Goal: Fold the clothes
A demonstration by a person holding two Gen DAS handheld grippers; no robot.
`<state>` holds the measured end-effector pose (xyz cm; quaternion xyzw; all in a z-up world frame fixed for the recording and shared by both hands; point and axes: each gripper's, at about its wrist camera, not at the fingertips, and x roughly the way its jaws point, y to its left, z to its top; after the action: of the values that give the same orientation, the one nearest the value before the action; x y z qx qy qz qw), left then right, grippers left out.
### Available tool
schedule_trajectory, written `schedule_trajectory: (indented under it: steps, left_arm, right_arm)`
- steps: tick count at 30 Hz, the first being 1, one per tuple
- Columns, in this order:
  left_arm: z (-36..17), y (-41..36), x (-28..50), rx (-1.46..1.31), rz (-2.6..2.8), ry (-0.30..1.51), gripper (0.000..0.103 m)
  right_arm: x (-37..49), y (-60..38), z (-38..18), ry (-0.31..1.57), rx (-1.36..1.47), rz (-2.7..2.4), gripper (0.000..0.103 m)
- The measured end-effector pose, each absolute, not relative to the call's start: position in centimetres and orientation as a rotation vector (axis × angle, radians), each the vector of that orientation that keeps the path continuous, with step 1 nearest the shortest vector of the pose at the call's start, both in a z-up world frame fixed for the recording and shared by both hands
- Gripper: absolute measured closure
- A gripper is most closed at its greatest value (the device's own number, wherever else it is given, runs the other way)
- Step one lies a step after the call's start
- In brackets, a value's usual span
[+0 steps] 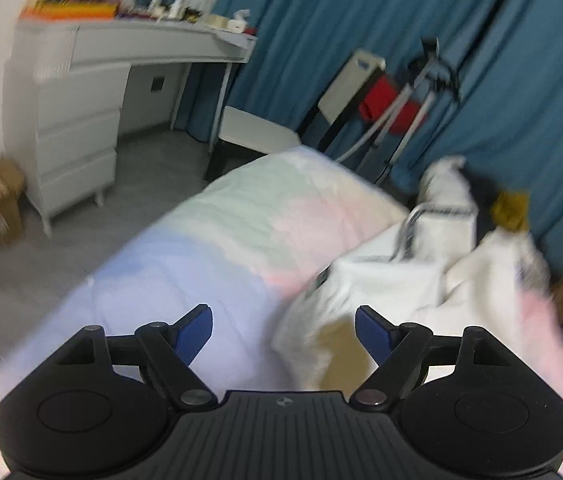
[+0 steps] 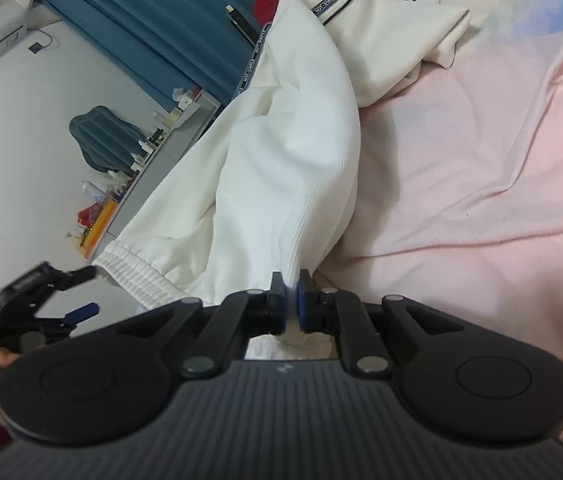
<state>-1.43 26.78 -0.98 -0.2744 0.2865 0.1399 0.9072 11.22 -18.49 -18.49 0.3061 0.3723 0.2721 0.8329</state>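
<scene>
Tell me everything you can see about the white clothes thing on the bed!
The white garment looks like soft ribbed knit with a stretchy gathered cuff and dark lettered stripes along its edges. It lies crumpled and partly lifted over the pink and blue bedsheet. The right gripper is shut on a fold of it. The left gripper is open, holding nothing.

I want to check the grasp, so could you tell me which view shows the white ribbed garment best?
The right wrist view: the white ribbed garment is sharp, pinched in the right gripper. The left wrist view shows it blurred.
</scene>
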Motion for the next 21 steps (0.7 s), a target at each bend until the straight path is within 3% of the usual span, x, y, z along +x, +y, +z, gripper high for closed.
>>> schedule_trajectory:
  steps: [7,11,14,16,21]
  left_arm:
    - [-3.8,29.1,-2.8,-1.042,0.057,0.597,0.02]
    - [-6.0,29.3,-1.9,-1.168,-0.045,0.638,0.019]
    - [-7.8,29.2,-0.8,-1.255,-0.065,0.644,0.019]
    - [-8.8,29.0,-0.1,-1.294,-0.099,0.638,0.019]
    - [-10.3,28.1,2.0,-1.224,-0.092,0.62,0.029]
  right_arm:
    - [10.8,-19.3,-18.6,0.793,0.71,0.563,0.091]
    - [10.8,-19.7,-18.7,0.794,0.732,0.552,0.089]
    - [11.0,-19.4,-18.8,0.798,0.721,0.557,0.072]
    - [11.0,-18.9,-18.8,0.803,0.703,0.564,0.053]
    - [11.0,-18.2,-18.8,0.796,0.653,0.559,0.051]
